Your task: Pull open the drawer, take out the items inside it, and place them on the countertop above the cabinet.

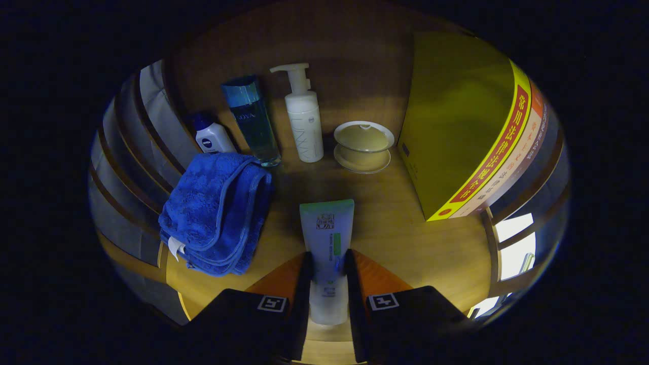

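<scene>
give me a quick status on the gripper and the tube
Gripper shut on the tube, jaws pressing both its sides. Tube over the wooden countertop. Blue towel beside it, apart; nothing blocking ahead.

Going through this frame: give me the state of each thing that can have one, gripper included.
gripper: shut on the tube, a finger pressing each side.
tube: held between the fingers, crimped end pointing ahead.
blue towel: folded, lying on the wooden surface.
pump bottle: upright.
tall blue bottle: upright, capped.
small white bottle: upright, capped.
lidded bowl: lid on, on its saucer.
yellow box: standing, closed.
</scene>
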A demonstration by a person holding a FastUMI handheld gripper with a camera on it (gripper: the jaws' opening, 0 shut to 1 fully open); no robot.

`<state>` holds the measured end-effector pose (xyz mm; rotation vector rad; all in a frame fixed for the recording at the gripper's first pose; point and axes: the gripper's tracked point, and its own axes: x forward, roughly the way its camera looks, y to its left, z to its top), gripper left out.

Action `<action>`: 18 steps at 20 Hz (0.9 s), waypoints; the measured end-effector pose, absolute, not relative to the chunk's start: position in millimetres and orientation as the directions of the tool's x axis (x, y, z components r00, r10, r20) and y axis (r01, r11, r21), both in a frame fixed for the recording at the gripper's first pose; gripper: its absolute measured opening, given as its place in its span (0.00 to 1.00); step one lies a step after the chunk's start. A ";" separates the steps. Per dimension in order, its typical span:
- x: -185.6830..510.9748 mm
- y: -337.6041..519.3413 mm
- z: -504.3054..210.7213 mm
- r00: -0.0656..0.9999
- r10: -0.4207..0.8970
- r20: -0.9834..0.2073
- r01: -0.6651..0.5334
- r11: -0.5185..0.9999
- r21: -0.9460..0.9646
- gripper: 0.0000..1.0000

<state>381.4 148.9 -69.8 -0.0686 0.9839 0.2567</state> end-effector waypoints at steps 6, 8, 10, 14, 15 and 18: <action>383.0 139.7 -55.9 0.572 0.182 -0.799 -0.221 0.973 0.064 0.58; 378.2 135.0 -51.5 0.588 0.186 -0.787 -0.200 0.976 0.081 0.68; 369.5 128.4 -47.9 0.600 0.190 -0.777 -0.177 0.979 0.102 0.78; 346.7 110.9 -44.3 0.640 0.175 -0.748 -0.156 0.983 0.096 0.96; 340.0 108.0 -39.8 0.658 0.174 -0.733 -0.150 0.984 0.099 1.00; 314.2 101.0 -14.2 0.722 0.186 -0.667 -0.152 0.982 0.108 0.99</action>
